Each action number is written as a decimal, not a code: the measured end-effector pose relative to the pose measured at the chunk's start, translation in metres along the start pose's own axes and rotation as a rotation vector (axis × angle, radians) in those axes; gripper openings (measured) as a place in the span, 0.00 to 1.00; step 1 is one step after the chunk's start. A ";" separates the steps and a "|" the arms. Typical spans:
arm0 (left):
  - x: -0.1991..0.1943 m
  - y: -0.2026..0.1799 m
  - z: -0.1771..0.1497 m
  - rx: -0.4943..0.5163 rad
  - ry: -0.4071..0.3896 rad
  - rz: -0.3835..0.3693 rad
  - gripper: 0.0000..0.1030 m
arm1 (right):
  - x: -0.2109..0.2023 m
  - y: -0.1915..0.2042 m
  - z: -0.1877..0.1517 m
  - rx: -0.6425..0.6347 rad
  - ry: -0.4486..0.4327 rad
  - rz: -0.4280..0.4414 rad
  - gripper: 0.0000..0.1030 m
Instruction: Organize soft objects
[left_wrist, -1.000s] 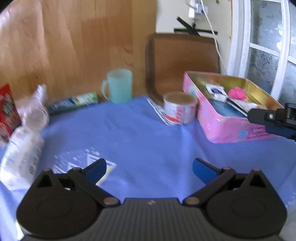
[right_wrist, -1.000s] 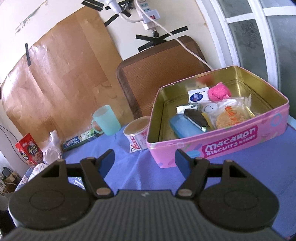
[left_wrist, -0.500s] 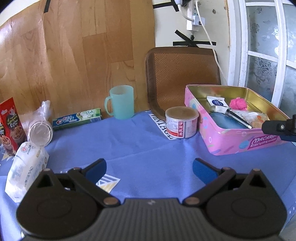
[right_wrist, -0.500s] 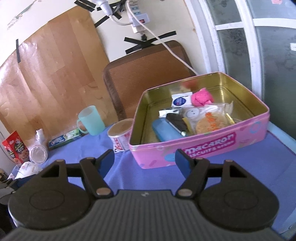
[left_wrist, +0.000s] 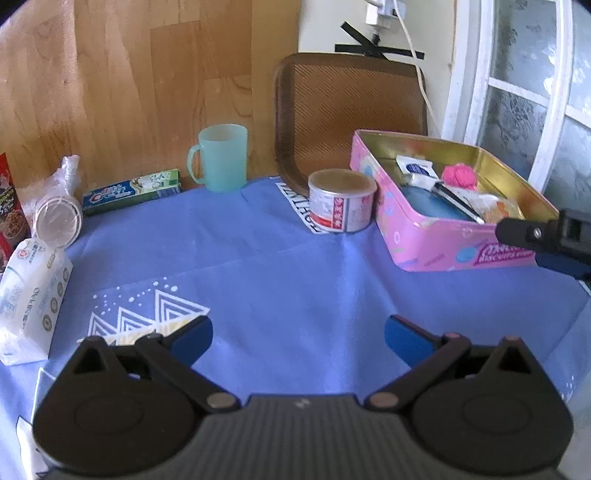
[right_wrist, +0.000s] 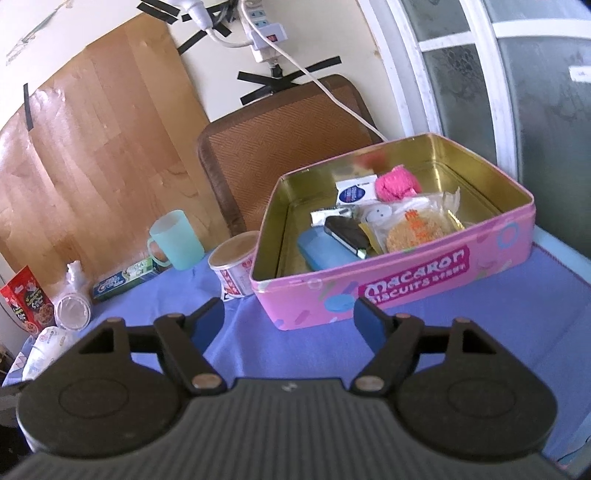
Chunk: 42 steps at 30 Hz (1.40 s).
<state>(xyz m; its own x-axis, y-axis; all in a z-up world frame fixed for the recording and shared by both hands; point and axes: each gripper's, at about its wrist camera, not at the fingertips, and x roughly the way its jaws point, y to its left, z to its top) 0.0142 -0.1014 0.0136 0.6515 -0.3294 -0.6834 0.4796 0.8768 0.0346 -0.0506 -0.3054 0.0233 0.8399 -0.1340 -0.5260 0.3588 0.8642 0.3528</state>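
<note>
A pink biscuit tin (right_wrist: 406, 284) (left_wrist: 436, 240) stands open on the blue cloth. Inside lie a pink fluffy ball (right_wrist: 397, 182) (left_wrist: 458, 175), a wrapped biscuit (right_wrist: 415, 229), a blue pouch (right_wrist: 325, 251), a black item (right_wrist: 347, 232) and small sachets. My right gripper (right_wrist: 290, 321) hovers in front of the tin; its jaws are opening and nothing is between them. It shows at the right edge of the left wrist view. My left gripper (left_wrist: 297, 338) is open and empty over bare cloth. A white soft pack (left_wrist: 29, 295) lies at the far left.
A tub with a red label (left_wrist: 341, 201) stands left of the tin. Behind are a teal mug (left_wrist: 221, 157), a toothpaste box (left_wrist: 131, 192), a red snack box (right_wrist: 26, 299) and bagged cups (left_wrist: 57, 218). A brown chair back (right_wrist: 280, 147) leans on the wall.
Both views shifted slightly as the grippers tilted. The right gripper's fingers stand a little wider apart than before. Nothing on the table has moved.
</note>
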 end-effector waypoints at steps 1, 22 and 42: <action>0.000 -0.002 -0.001 0.008 0.000 0.004 1.00 | 0.000 0.000 0.000 0.002 0.000 0.000 0.77; -0.006 -0.012 0.003 0.075 -0.050 0.047 1.00 | 0.001 0.000 -0.002 -0.003 0.003 0.003 0.77; 0.013 -0.007 -0.005 0.039 0.062 0.013 1.00 | 0.009 -0.001 -0.007 -0.006 0.030 0.009 0.77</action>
<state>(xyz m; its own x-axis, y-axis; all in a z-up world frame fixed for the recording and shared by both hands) 0.0160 -0.1101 0.0012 0.6204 -0.2946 -0.7269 0.4946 0.8662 0.0711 -0.0465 -0.3040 0.0132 0.8303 -0.1118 -0.5459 0.3490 0.8680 0.3532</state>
